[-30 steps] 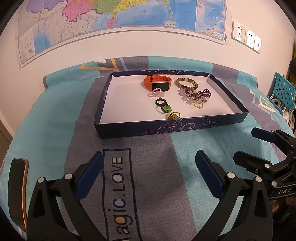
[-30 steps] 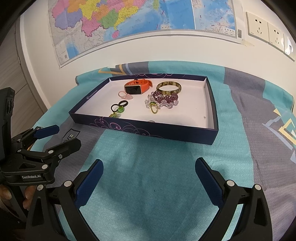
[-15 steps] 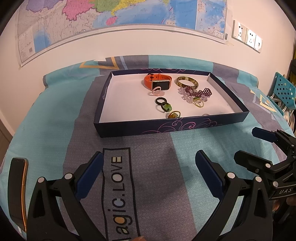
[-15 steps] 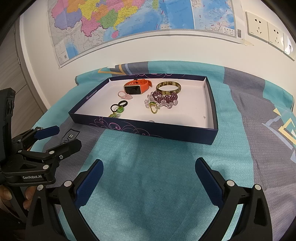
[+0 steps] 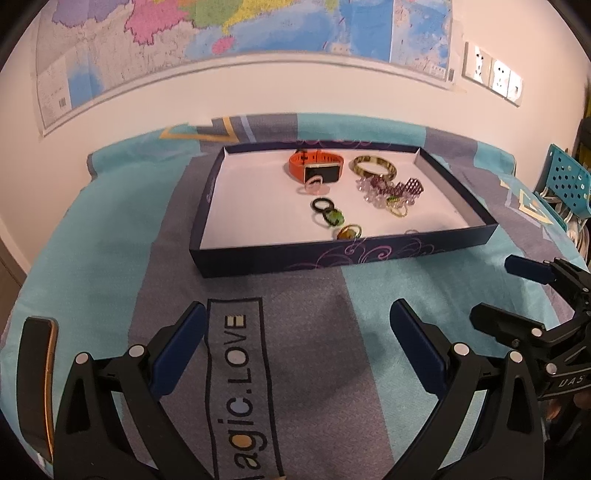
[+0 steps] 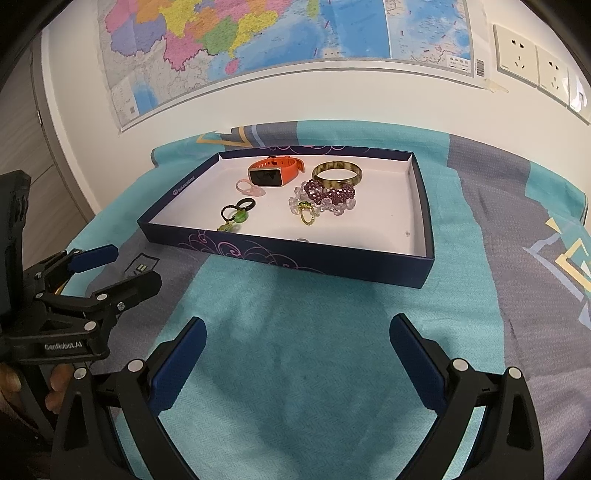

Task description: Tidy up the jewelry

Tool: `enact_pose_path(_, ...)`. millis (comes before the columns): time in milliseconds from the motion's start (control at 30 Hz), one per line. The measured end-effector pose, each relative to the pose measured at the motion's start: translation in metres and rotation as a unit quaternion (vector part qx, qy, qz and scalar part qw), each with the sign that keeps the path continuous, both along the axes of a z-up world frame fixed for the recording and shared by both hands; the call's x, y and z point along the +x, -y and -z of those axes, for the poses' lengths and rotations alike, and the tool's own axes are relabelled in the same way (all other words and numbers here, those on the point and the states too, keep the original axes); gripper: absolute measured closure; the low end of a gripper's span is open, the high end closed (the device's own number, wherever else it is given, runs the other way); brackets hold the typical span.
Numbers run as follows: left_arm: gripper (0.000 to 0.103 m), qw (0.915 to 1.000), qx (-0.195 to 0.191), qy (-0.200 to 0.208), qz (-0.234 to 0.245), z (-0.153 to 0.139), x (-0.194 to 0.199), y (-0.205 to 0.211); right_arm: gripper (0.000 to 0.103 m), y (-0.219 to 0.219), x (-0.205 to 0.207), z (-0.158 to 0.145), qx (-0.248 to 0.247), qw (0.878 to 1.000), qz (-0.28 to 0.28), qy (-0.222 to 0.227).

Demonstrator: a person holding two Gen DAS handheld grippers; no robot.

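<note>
A dark blue tray (image 5: 332, 254) (image 6: 332, 264) with a white floor sits on the cloth. In it lie an orange watch (image 5: 316, 166) (image 6: 275, 170), a brown bangle (image 5: 373, 167) (image 6: 337, 173), a purple bead bracelet (image 5: 391, 188) (image 6: 330, 195), a pink ring (image 5: 314, 184) (image 6: 249, 188), black and green rings (image 5: 328, 212) (image 6: 236, 212) and a gold ring (image 6: 306, 216). My left gripper (image 5: 297, 343) is open and empty, short of the tray. My right gripper (image 6: 295, 354) is open and empty too, also short of the tray.
The table wears a teal and grey cloth (image 6: 295, 332) against a white wall with a map (image 6: 258, 33). A dark phone-like slab (image 5: 37, 384) lies at the left edge. A teal perforated chair (image 5: 565, 184) stands at the right.
The tray looks slightly farther off in both views; both grippers have drawn back a little and stay open.
</note>
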State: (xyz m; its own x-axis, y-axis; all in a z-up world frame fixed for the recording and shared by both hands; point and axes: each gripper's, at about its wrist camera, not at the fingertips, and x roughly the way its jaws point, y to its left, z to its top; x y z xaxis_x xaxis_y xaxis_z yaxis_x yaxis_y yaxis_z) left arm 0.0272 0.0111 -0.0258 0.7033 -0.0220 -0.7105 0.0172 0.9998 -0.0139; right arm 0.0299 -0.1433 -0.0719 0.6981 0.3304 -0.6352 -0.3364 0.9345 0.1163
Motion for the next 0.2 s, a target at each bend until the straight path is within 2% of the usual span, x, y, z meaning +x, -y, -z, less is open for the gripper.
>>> enact_pose_path(100,0.005,0.9999,-0.009,-0.007,-0.002,0.001,0.002,-0.005,0.007,0.014,0.003,0.000,-0.011,1.000,0.000,-0.003)
enact_pose_path(200,0.005,0.9998,-0.016,-0.009,-0.012,0.001,0.003,-0.017,0.007,0.045,0.015,0.000,-0.045,0.999,0.028,-0.002)
